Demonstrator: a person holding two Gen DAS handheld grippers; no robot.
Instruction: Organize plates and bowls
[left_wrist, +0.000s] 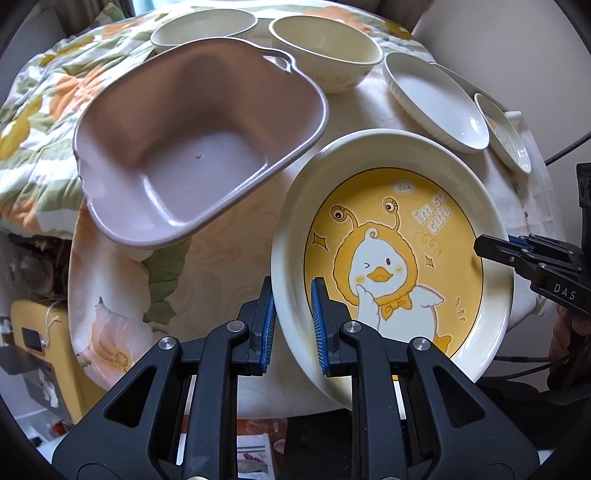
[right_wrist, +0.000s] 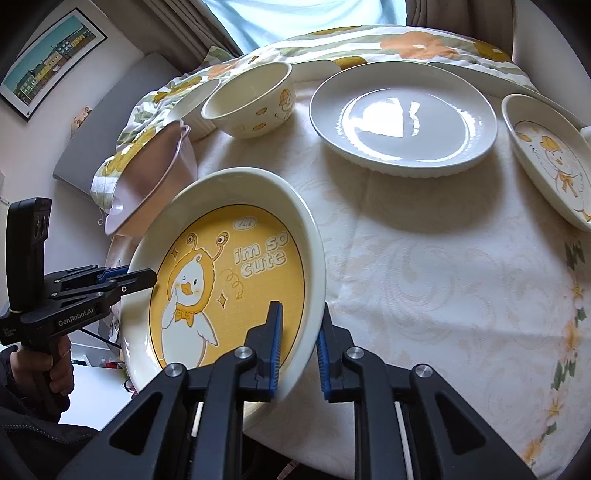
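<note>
the yellow duck plate (left_wrist: 391, 258) is carried above the surface (right_wrist: 424, 266), tilted, beside the pink basin (left_wrist: 195, 147); the left hand-held gripper (left_wrist: 293, 314) is clamped on one rim, the right hand-held gripper (right_wrist: 299, 347) on the opposite rim; the step in hand is moving this plate; next, i judge, it must be lowered level, perhaps into the basin, with both grips released together.

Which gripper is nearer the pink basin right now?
Left. The left gripper clamps the duck plate on the rim nearest the pink basin. The right gripper clamps the opposite rim, with the plate between it and the basin.
</note>
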